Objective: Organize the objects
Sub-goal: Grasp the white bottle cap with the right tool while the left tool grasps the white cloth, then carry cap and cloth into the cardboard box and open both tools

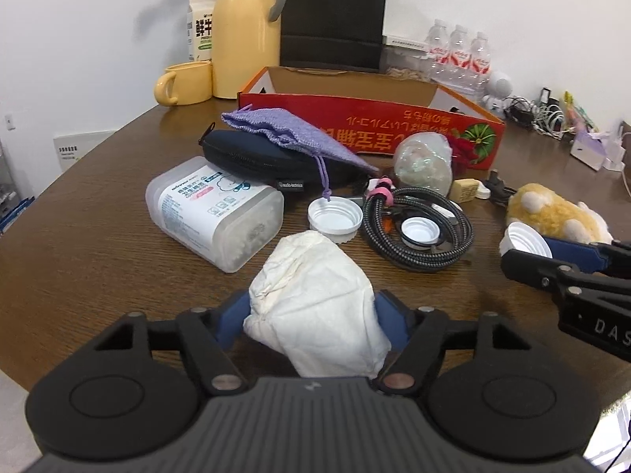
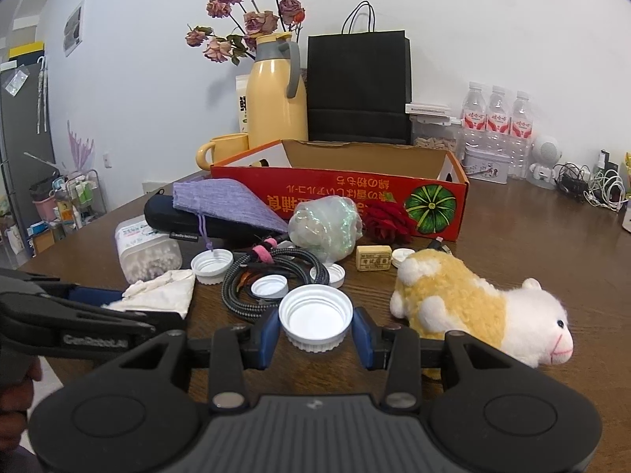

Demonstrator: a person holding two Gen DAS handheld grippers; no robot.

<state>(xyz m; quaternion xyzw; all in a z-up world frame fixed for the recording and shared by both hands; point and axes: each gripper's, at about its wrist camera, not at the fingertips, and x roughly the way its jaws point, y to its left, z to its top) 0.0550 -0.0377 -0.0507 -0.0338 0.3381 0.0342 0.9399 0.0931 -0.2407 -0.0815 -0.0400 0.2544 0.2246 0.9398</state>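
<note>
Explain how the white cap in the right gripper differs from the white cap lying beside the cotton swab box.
The held cap is off the table, between the right gripper pads; the loose cap rests on the wooden table. The held cap stands clear of other items, while the purple pouch drawstring hangs down to the loose cap. The held cap looks larger, though it is nearer the camera. Both are white, ribbed inside and open side up.

Bright, even indoor light from above, soft short shadows under the things on the brown surface (image 1: 98,236), mild glare on the yellow thermos (image 1: 246,31), strong fisheye bending and dark corners at the edges, near gripper bodies slightly soft, middle sharp
</note>
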